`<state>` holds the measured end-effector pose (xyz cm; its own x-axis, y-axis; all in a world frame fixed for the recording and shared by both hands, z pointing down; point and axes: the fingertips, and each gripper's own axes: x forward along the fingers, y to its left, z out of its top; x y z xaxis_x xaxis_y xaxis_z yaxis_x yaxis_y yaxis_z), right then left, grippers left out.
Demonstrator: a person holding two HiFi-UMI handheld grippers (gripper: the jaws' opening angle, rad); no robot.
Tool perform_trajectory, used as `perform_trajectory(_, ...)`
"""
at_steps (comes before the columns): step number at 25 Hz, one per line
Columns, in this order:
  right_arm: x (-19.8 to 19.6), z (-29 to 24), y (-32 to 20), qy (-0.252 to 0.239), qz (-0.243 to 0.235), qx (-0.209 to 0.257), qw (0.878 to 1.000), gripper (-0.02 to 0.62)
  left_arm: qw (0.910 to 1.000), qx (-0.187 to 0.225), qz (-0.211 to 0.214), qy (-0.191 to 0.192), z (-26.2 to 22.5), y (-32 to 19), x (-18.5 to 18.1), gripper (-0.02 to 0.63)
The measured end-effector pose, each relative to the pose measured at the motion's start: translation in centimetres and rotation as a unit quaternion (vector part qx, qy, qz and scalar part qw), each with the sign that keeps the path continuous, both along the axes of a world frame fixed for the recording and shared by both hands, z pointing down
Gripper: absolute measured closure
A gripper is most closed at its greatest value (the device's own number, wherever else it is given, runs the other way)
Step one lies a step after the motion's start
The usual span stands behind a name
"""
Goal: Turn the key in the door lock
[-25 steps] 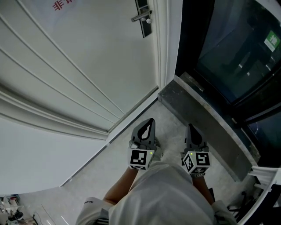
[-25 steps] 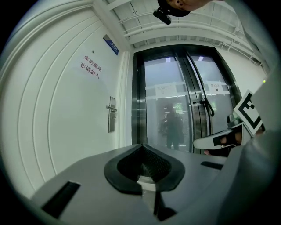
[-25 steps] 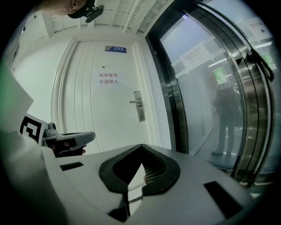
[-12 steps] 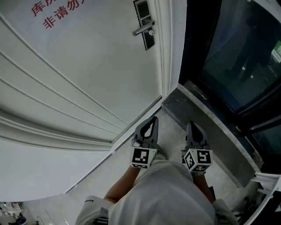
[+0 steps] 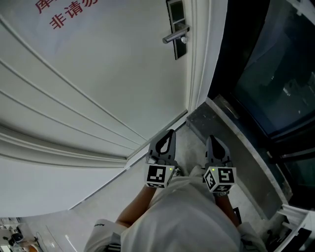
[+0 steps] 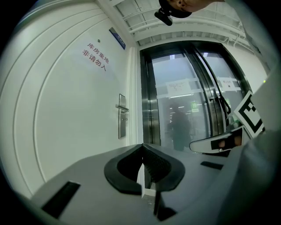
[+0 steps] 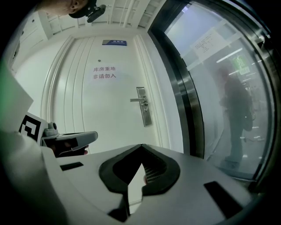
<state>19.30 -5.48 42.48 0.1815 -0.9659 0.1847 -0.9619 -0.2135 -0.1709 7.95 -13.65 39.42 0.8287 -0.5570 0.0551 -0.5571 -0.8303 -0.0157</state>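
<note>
Step in hand: the approach, as I judge it. Both grippers are held low in front of the person and well apart from the lock, and the turning is not yet begun.
Door [image 5: 98,98]: white and panelled, with red lettering [image 5: 69,15] high on it. It looks closed into its frame.
Lock plate [image 7: 145,112]: a tall metal plate near the door's right edge. The lever handle [image 5: 175,36] sticks out level from it toward the middle of the door.
Key: too small to make out in any view. If it is in the lock, it should sit on the plate just below the lever.
Left gripper [image 5: 169,134]: jaws closed tip to tip, with nothing between them.
Right gripper [image 5: 212,139]: jaws also shut and empty. It is held just beside the left one, and both point toward the door.
Surroundings: a dark glass panel [image 5: 275,69] stands right of the door frame, with a stone sill [image 5: 231,133] at its foot.
Next move calls for: coming close to the door and lifting one gripper to the height of the lock plate. The right looks the handier, since the lock is on that side. Its jaws must then open and be set across the key's head, clear of the lever above it. After that comes a firm pinch and a roll of the wrist.
Watch for: the lever crowding the jaws, and a skewed grip slipping off the key.
</note>
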Motion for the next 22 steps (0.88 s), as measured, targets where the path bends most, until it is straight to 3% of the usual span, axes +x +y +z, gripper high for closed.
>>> perform_trajectory(11,1.9,0.0,-6.8,0.006,-0.064,-0.010,0.998,0.606,0.9971,-0.005,-0.075,-0.007,0.3,-5.3,-0.2,0.597)
perform_trajectory(16,4.2,-0.8,-10.6,0.024,-0.101,-0.013,0.995,0.606,0.9943,-0.004,-0.106,0.010,-0.3,-8.2,1.9,0.598)
perform_trajectory(22,5.2,-1.6,-14.5,0.074,-0.172,-0.023,0.982,0.606,0.9894,0.001,-0.143,0.026,-0.8,-11.1,4.4,0.598)
